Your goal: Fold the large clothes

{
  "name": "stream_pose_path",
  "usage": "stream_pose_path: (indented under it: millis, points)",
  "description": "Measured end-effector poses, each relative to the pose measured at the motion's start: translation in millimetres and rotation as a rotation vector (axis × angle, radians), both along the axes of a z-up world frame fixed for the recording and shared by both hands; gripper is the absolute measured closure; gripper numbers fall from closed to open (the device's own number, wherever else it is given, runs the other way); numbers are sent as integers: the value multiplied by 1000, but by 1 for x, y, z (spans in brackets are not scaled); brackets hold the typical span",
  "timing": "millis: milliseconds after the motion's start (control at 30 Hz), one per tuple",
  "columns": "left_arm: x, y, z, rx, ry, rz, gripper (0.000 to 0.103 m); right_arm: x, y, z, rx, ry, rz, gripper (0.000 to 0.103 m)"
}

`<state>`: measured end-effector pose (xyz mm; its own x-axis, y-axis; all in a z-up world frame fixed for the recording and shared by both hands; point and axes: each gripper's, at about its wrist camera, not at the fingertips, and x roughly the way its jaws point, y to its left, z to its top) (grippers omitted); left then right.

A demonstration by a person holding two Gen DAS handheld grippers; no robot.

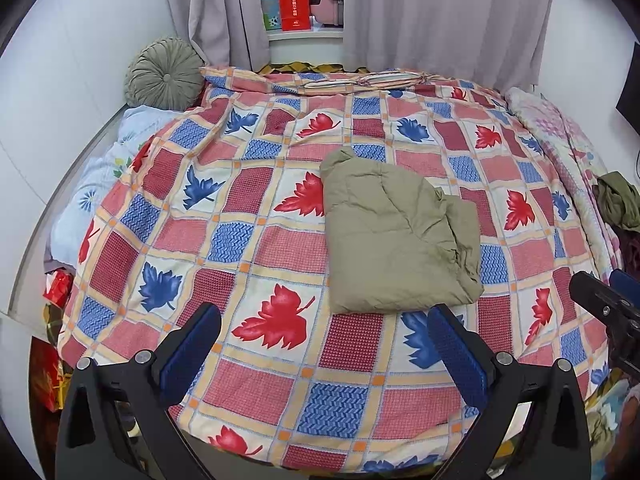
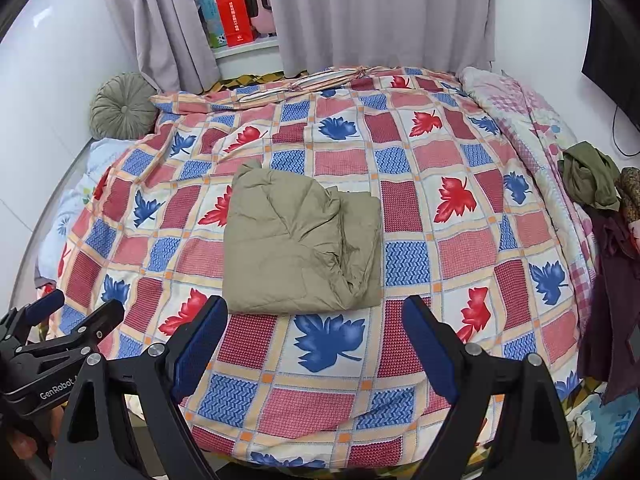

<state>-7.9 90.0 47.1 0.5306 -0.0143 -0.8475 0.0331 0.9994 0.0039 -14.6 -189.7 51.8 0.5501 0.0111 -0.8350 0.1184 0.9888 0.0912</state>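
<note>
Folded khaki padded garment (image 1: 394, 240) lies flat on the leaf-check bedcover (image 1: 256, 248), about mid-bed, already a compact rough rectangle. Long axis runs from near edge toward the curtains (image 1: 440, 12); a narrow lump pokes out at the far-left corner, bunched loose folds sit along its right side, near edge fairly straight. Left gripper (image 1: 324, 356) jaws wide apart, nothing between them, hanging above the cover just short of the garment's near edge, not touching it. Right gripper (image 2: 316, 352) same: jaws spread, empty, near edge of garment just beyond the tips. Round green cushion (image 1: 164, 74) at far left corner, pile of dark clothes (image 2: 592, 176) on bed's right side, well apart from the garment
</note>
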Motion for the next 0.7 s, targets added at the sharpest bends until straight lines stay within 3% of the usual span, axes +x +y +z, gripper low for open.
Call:
stream_pose_path:
  millis: [700]
  points:
    - [-1,1,0,-2,0,4,0,-3,5,0,-4,-1,-2,12]
